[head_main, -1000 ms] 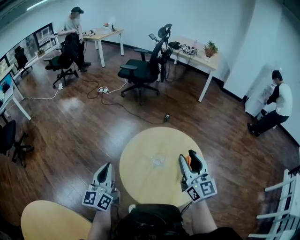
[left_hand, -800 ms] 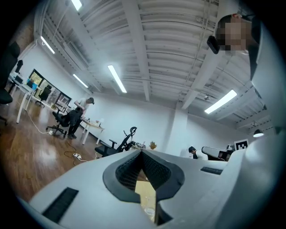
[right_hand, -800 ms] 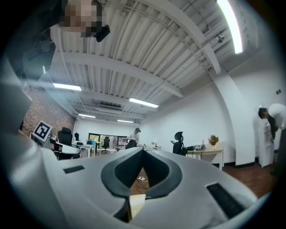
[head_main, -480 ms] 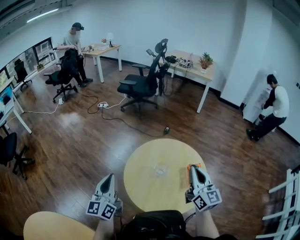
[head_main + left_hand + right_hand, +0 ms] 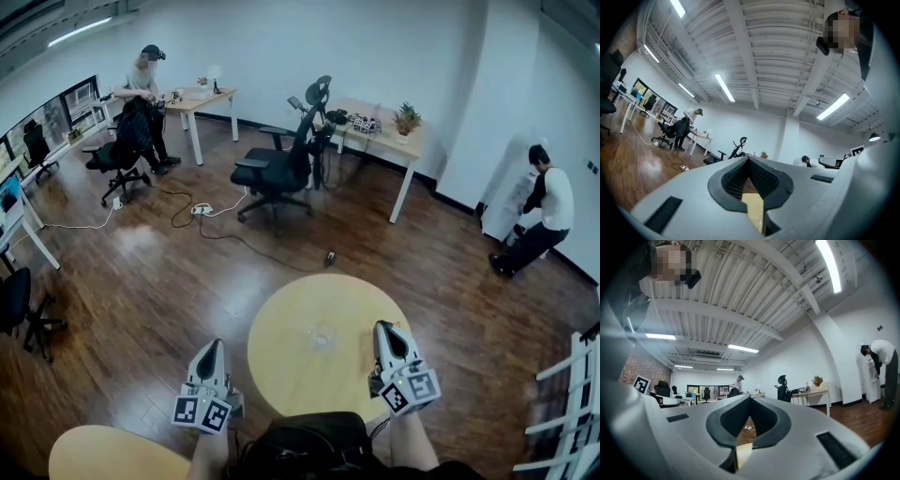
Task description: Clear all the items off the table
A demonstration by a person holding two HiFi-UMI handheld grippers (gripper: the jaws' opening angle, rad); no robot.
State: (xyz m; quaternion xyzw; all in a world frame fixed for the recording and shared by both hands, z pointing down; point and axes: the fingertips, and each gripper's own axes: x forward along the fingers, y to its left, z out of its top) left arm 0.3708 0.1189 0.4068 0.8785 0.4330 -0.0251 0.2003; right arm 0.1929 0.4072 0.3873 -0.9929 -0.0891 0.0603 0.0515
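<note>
A round yellow table (image 5: 291,366) stands right in front of me. One small clear item (image 5: 321,335), too faint to identify, lies near its middle. My right gripper (image 5: 382,327) hangs over the table's right part, to the right of the clear item, shut with nothing in it. My left gripper (image 5: 213,344) is off the table's left edge over the wooden floor, also shut and empty. In the left gripper view the left gripper (image 5: 749,159) has its jaws meeting at the tip. In the right gripper view the right gripper (image 5: 750,397) looks the same.
A second round table (image 5: 103,455) sits at my lower left. A black office chair (image 5: 272,173), two desks (image 5: 384,131) and a floor cable with a power strip (image 5: 202,209) lie beyond. One person stands at the far left, another bends at the right wall. A white rack (image 5: 572,412) stands right.
The right gripper's jaws have closed, and the orange part seen beside them no longer shows. Both grippers sit slightly lower in the head view.
</note>
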